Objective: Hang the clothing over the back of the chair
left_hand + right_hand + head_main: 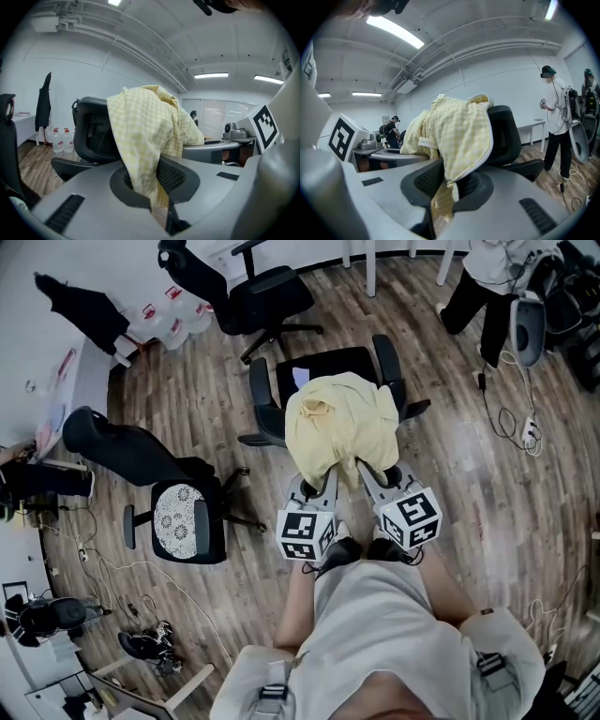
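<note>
A pale yellow checked shirt [337, 423] lies draped over the back of a black office chair [323, 367] right in front of me. My left gripper [322, 480] is shut on the shirt's near left part. My right gripper [362, 474] is shut on the near right part. In the left gripper view the shirt [145, 131] falls from the chair back [91, 136] down into the closed jaws of the left gripper [157, 199]. In the right gripper view the shirt [461, 131] hangs over the chair back [508, 136] and its hem is pinched in the right gripper [440, 199].
A second black chair with a patterned seat cushion [178, 514] stands to the left. A third chair [267, 296] is farther off. A person [483, 282] stands at the far right, also seen as the person [555, 122] in the right gripper view. Cables [516, 423] trail on the wood floor.
</note>
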Motion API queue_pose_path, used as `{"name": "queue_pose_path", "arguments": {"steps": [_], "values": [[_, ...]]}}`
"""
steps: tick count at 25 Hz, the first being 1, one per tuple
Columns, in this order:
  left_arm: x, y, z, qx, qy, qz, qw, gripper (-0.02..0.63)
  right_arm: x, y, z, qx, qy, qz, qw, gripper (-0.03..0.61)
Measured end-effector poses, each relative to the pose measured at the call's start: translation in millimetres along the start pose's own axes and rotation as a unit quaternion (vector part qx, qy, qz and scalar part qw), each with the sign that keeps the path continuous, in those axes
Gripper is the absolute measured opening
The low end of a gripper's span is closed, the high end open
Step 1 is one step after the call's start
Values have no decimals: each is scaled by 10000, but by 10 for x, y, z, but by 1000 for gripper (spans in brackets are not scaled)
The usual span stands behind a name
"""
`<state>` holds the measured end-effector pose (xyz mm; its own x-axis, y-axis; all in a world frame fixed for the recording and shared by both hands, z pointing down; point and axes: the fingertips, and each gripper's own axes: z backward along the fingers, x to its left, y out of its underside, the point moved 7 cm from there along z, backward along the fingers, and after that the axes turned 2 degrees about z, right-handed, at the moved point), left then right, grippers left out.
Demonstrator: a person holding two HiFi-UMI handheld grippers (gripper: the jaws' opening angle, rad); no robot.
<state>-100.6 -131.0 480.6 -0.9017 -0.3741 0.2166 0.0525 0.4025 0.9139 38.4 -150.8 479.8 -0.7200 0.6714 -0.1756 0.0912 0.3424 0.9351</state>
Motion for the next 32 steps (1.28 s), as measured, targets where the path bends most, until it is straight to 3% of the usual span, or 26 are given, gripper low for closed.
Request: {"name": "queue_pose_path", "arguments": {"steps": [11,17,24,28,32], "values": [[-22,44,-16,-129,-86,-162,9997,44,-23,48,-18,-30,133,75,9999,69],[-29,0,-10,-133,-37,-203,9997,48,-15,47,-36,-10,142,114,9998,109],[-50,15,13,-154,-10,-129,9998,194,-39,96,26,58,152,141,9998,230],[-43,16,43,-131,19,-62,9999,245,-66,101,92,9,138,126,9998,250],[-57,32,76,-134,-42,-63,9999,250,-85,128,160,-16,94,126,9999,252]]}}
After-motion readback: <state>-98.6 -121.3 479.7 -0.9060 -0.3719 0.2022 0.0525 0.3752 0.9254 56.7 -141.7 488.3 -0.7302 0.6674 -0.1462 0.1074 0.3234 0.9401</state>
